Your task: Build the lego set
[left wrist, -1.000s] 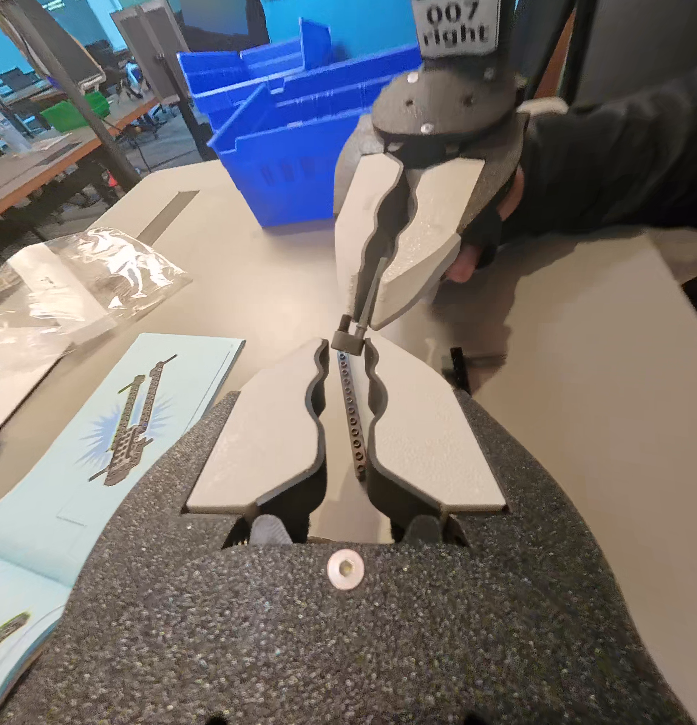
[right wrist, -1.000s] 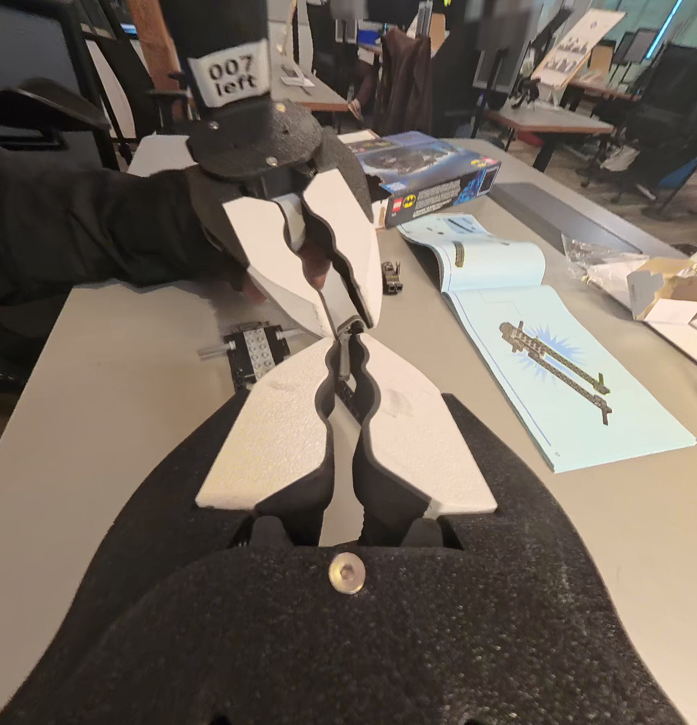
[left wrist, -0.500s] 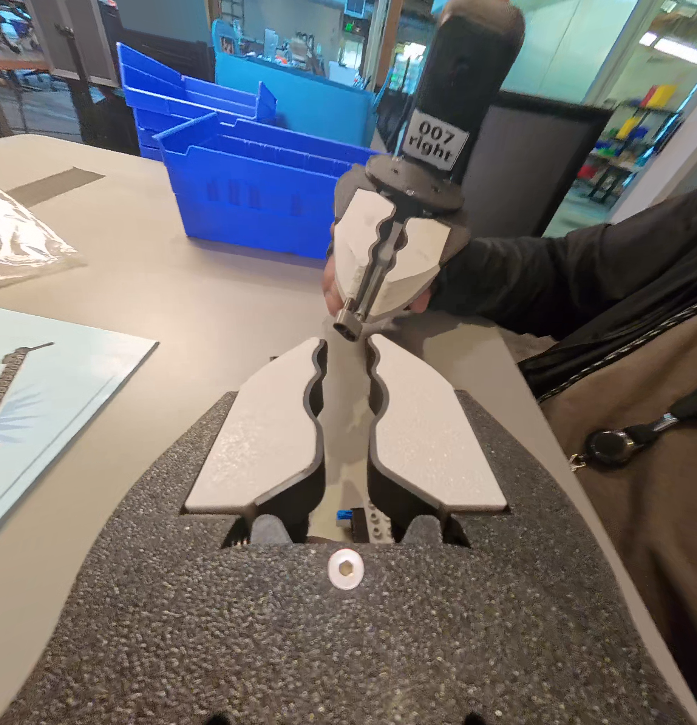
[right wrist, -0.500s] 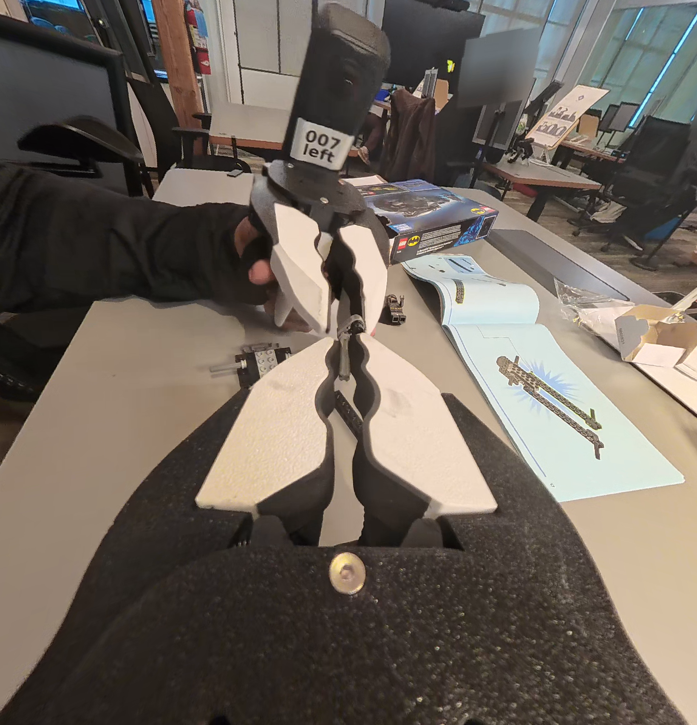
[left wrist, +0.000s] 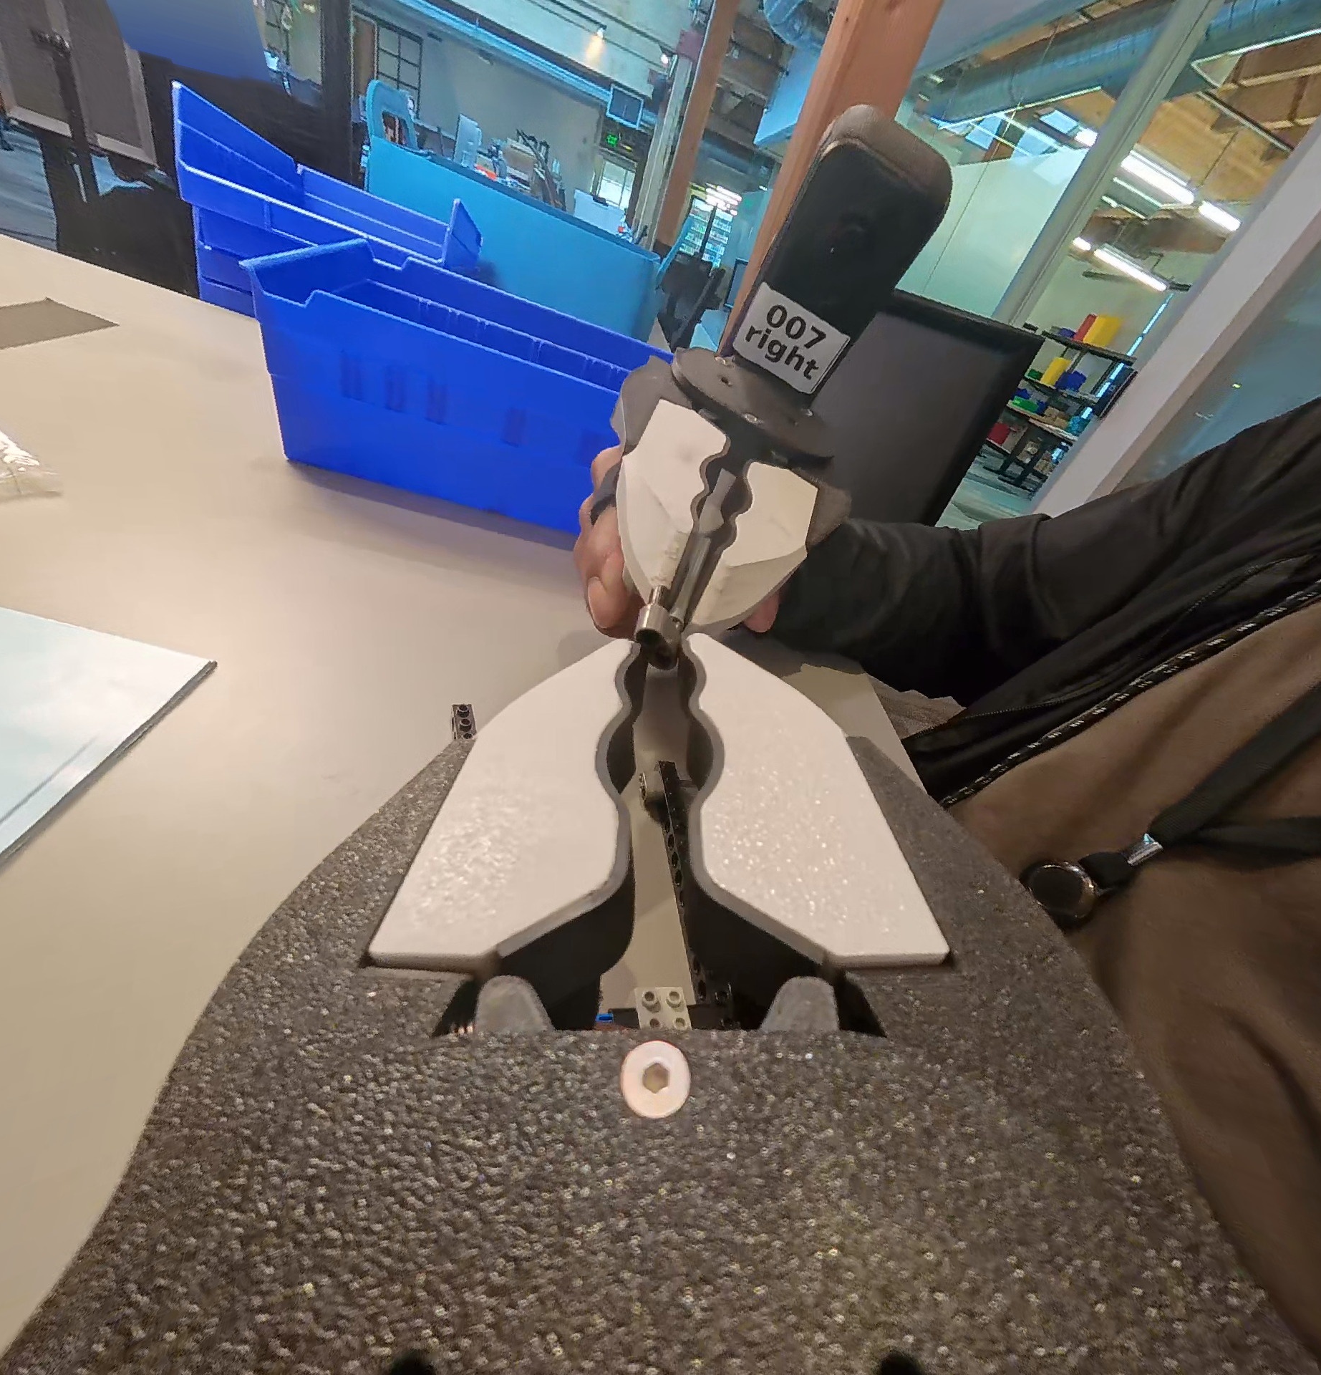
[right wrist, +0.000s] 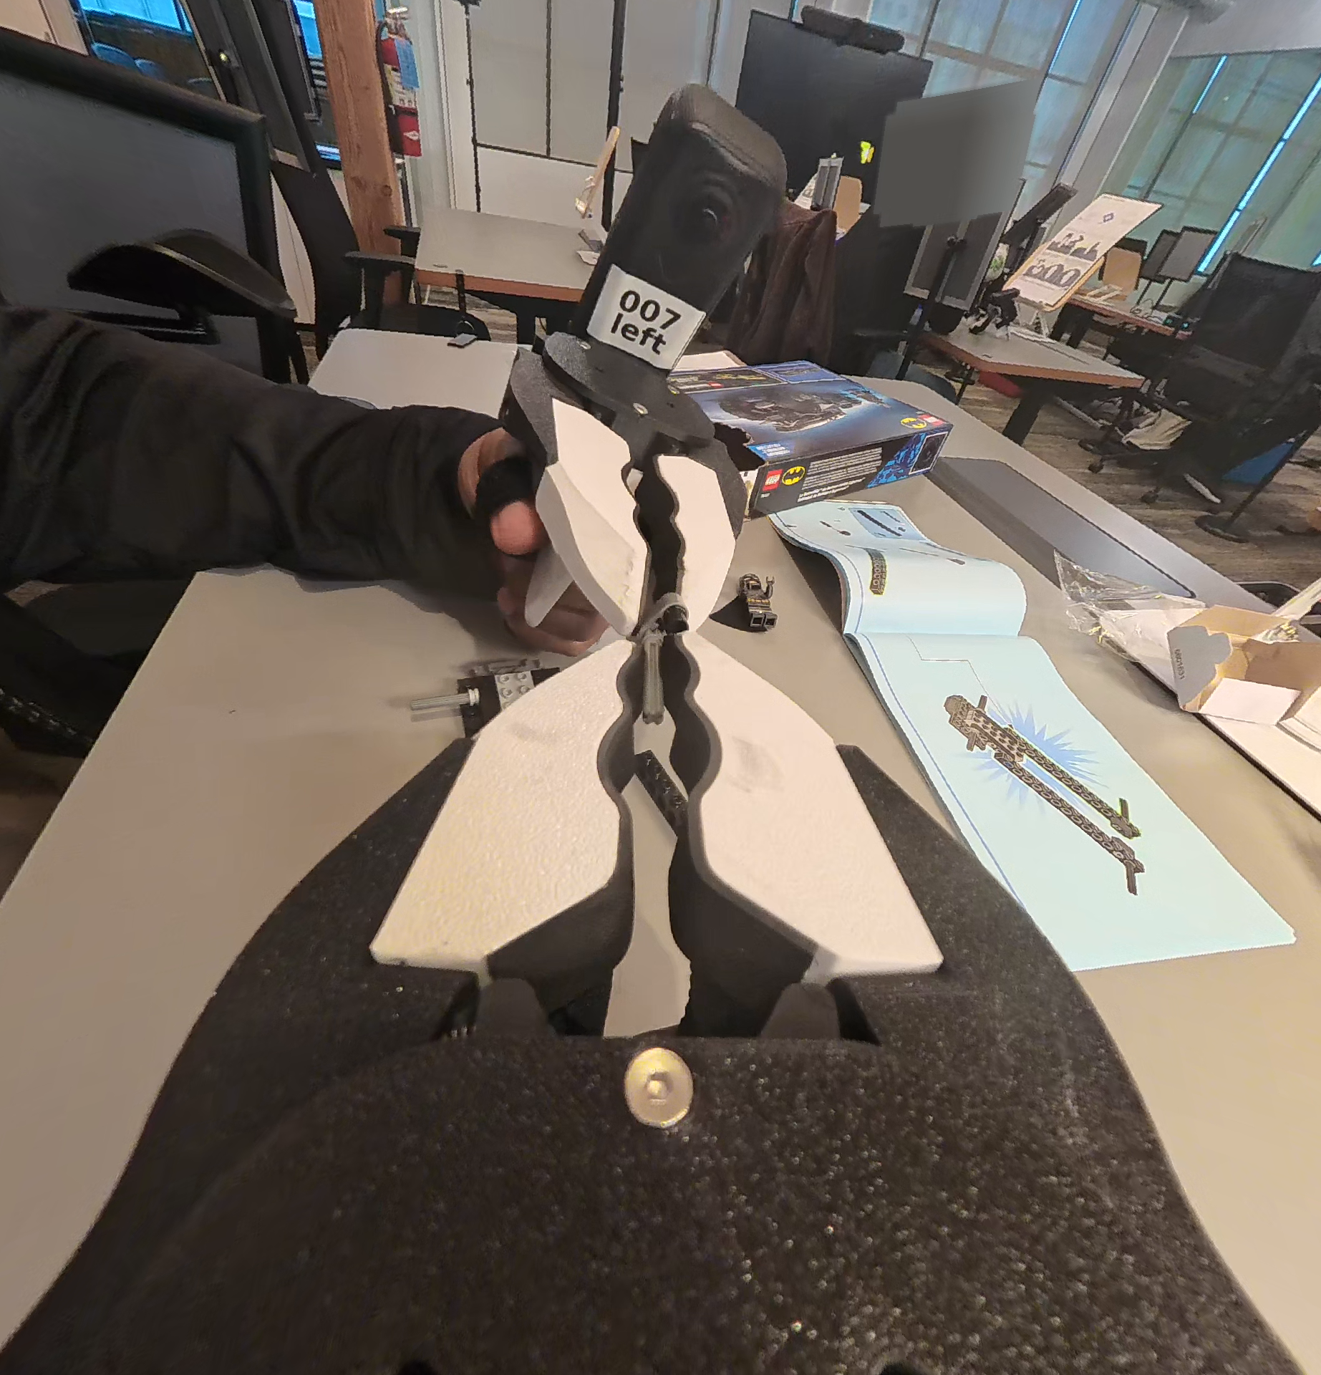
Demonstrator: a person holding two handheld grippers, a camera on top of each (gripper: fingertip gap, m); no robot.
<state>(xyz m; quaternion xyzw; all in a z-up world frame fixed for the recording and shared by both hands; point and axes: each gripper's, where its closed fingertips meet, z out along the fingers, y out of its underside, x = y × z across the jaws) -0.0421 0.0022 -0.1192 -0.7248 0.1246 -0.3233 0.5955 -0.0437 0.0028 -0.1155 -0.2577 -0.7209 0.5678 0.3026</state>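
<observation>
Right gripper shut on a grey axle piece, pads pressing its shaft, its connector head poking past the tips. Left gripper meeting it tip to tip from above, fingers closing round the head. Below, on the grey table: a black holed beam, a small brick assembly, a minifigure, an open instruction booklet, a dark box.

On your worktop, stacked blue bins sit at one far edge. An open pale-blue booklet lies along the other side, a dark printed box beyond it, a small black figure between, and an open cardboard carton near the edge.
</observation>
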